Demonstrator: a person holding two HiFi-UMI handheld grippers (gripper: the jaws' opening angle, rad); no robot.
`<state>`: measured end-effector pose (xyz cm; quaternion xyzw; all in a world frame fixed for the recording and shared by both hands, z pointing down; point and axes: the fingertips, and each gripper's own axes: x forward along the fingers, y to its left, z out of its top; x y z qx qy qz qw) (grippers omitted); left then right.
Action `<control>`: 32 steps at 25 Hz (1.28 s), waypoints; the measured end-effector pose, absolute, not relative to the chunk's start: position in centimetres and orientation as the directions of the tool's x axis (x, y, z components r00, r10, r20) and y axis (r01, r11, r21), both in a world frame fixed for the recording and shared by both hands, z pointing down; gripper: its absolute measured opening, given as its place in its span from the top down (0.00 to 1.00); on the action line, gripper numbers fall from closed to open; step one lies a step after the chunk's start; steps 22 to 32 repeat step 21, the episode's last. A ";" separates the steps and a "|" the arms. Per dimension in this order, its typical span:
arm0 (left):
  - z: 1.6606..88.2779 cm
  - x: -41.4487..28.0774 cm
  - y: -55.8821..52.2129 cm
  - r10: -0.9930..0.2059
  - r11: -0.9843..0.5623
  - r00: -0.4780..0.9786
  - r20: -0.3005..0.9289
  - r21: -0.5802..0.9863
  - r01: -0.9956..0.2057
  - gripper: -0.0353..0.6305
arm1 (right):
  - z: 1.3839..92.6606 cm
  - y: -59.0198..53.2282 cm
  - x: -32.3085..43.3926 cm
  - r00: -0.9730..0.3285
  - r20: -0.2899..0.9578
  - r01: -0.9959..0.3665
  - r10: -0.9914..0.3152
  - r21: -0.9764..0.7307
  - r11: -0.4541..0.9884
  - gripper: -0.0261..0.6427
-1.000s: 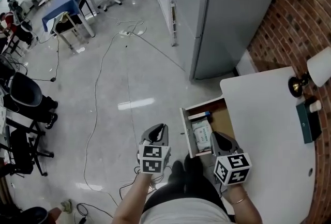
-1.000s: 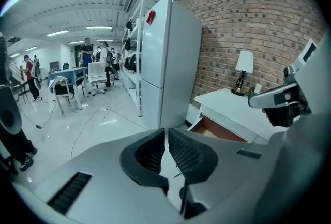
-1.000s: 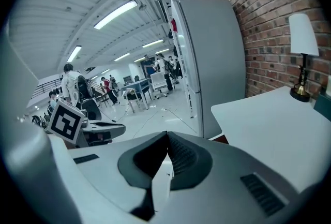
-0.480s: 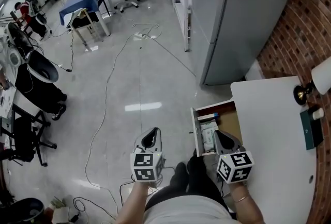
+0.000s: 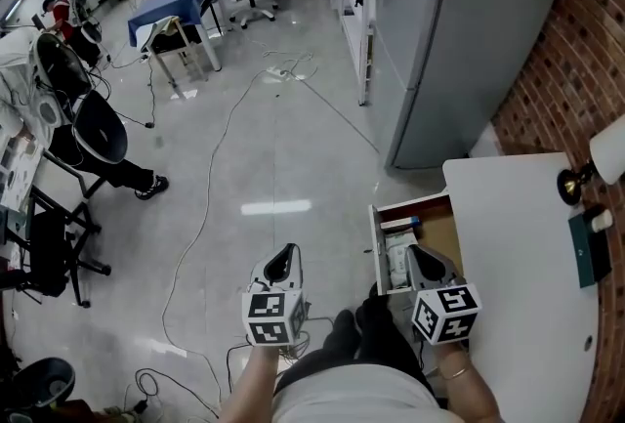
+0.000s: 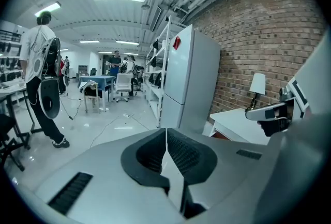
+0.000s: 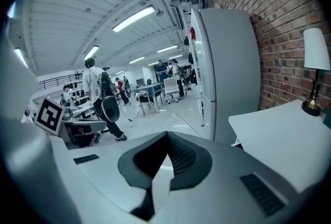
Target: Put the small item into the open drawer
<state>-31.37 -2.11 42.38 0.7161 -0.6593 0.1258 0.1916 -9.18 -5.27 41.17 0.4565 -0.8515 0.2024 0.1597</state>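
The open drawer [image 5: 379, 250] juts out from the left side of the white table [image 5: 518, 255]. Inside it lie a white packet [image 5: 397, 260] and a small blue-and-white item [image 5: 400, 224]. My right gripper [image 5: 420, 263] hovers at the drawer's near end, shut, with nothing between its tips [image 7: 167, 137]. My left gripper [image 5: 284, 263] hangs over the grey floor left of the drawer, also shut and empty; in the left gripper view [image 6: 165, 132] its pads meet. The right gripper body [image 6: 274, 114] shows at that view's right edge.
A table lamp [image 5: 591, 157] and a teal box [image 5: 588, 250] with a small white thing on it stand at the table's far right by the brick wall. A tall grey cabinet [image 5: 459, 30] stands behind the table. Cables [image 5: 200, 216] trail over the floor; chairs and people are at the left.
The head view has swung, so drawer and table sit further right. Both grippers stay low by the person's body; the left one has drifted slightly left and down.
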 end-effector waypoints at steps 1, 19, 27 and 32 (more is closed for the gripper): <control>42.3 -31.4 -2.0 -0.897 -0.054 0.096 0.431 0.109 -0.993 0.91 | 41.1 -5.2 -9.1 -0.532 0.456 -0.842 -0.713 -0.198 0.502 0.95; 43.6 -31.7 -1.1 -0.895 -0.054 0.108 0.432 0.136 -0.989 0.90 | 41.7 -4.8 -9.7 -0.536 0.456 -0.839 -0.711 -0.191 0.509 0.95; 43.7 -31.5 -1.6 -0.896 -0.053 0.111 0.431 0.144 -0.988 0.91 | 41.8 -5.3 -9.5 -0.535 0.456 -0.839 -0.711 -0.188 0.511 0.95; 43.7 -31.5 -1.6 -0.896 -0.053 0.111 0.431 0.144 -0.988 0.91 | 41.8 -5.3 -9.5 -0.535 0.456 -0.839 -0.711 -0.188 0.511 0.95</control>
